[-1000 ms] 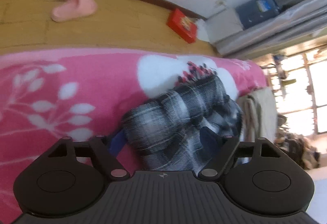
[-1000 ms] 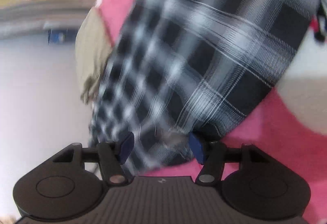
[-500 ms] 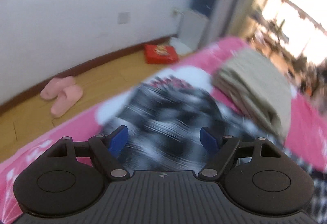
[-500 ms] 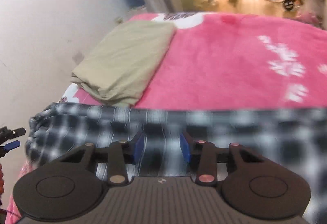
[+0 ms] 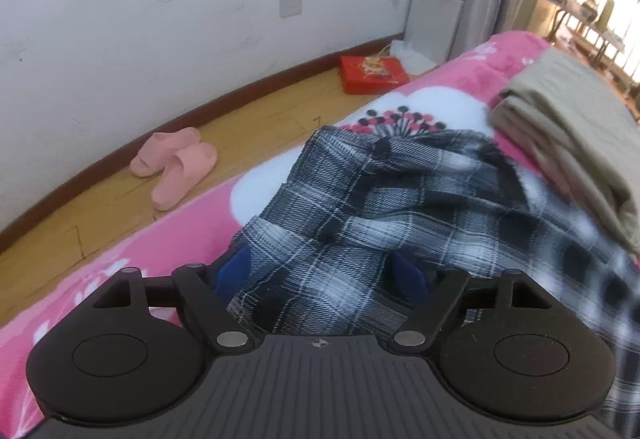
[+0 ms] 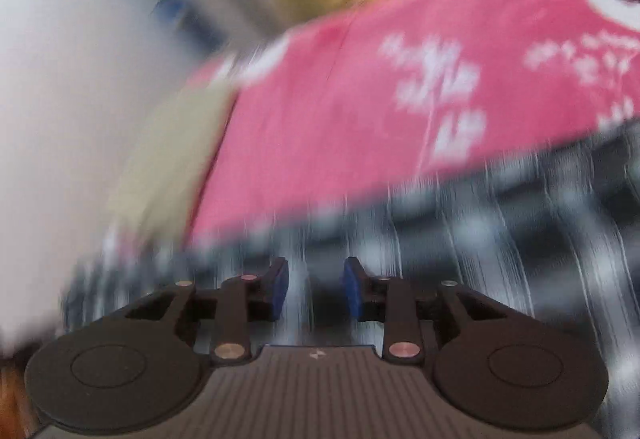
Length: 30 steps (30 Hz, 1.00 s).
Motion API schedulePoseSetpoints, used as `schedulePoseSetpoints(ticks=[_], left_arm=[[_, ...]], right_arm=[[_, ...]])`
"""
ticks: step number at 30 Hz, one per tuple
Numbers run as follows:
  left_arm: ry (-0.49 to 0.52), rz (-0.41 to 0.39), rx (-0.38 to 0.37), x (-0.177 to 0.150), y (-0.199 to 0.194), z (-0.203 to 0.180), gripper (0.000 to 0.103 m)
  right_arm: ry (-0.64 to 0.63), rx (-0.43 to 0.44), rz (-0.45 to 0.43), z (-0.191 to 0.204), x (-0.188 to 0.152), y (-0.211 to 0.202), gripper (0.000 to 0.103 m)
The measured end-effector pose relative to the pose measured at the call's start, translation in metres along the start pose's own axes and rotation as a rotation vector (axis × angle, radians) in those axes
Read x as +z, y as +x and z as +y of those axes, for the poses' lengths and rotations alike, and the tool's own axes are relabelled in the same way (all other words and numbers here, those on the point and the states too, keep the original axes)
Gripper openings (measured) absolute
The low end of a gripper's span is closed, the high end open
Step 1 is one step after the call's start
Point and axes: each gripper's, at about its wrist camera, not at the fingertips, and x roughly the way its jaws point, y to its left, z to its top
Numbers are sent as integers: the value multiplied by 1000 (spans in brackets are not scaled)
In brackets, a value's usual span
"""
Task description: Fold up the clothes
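One garment, the khaki one (image 5: 568, 135), lies folded on the bed (image 5: 168, 239) beyond the left claw (image 5: 320, 275), whose wide jaws straddle bunched plaid cloth (image 5: 360, 207), grip unclear. The right claw (image 6: 315, 289) is closing over blurred plaid. Its folding looks barely begun.

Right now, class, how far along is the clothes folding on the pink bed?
Done: a beige garment lies folded on the pink blanket. In hand: the plaid shirt is bunched between the left claw's wide fingers; the right claw is closing with plaid cloth between its pads. Left: the shirt isn't folded yet.
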Motion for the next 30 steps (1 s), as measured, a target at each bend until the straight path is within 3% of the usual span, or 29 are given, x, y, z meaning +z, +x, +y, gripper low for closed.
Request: schedulePoseSetpoints(ticks=[2,3,4,5,6,7,9,12,13,17,21,23,26,28,30], left_arm=[[6,5,10,2,2,-1,81],[4,9,12,2,3,0,81],[3,13,13,2,4,0,82],[2,18,14,2,4,1,82],[-2,24,13,3,5,1,82],[-7,28,10,4,4,3,82],[-35,38,-8,6,3,8,82],[-90,46,-43,10,-2,18,82],[-110,52,-57,10,-4,23,82],[-125,56,-92,8,-9,29,83],[-122,89,-39,0,-2,29,83],[-153,96,-16,-3,1,33,83],[-191,102,7,-5,2,35,84],[-189,103,26,-3,1,32,84],[-168,98,50,0,-1,27,84]], right_arm=[[55,-76,-20,-40,-3,-9,16],[140,-99,-67,-64,2,-18,2],[229,-124,-119,-88,7,-27,0],[317,-150,-171,-111,12,-37,0],[382,-226,-223,-125,15,-48,8],[440,-317,-275,-137,17,-61,23],[545,-427,-361,-151,13,-88,27],[501,-447,-384,-142,3,-119,30],[466,-445,-390,-135,-2,-125,38],[326,-440,-295,-119,-4,-123,40],[213,-403,-144,-122,-4,-98,39],[206,-433,-118,-134,0,-91,38],[307,-537,-245,-188,29,-106,38],[431,-625,-351,-230,49,-132,39],[535,-659,-468,-257,63,-164,40]])
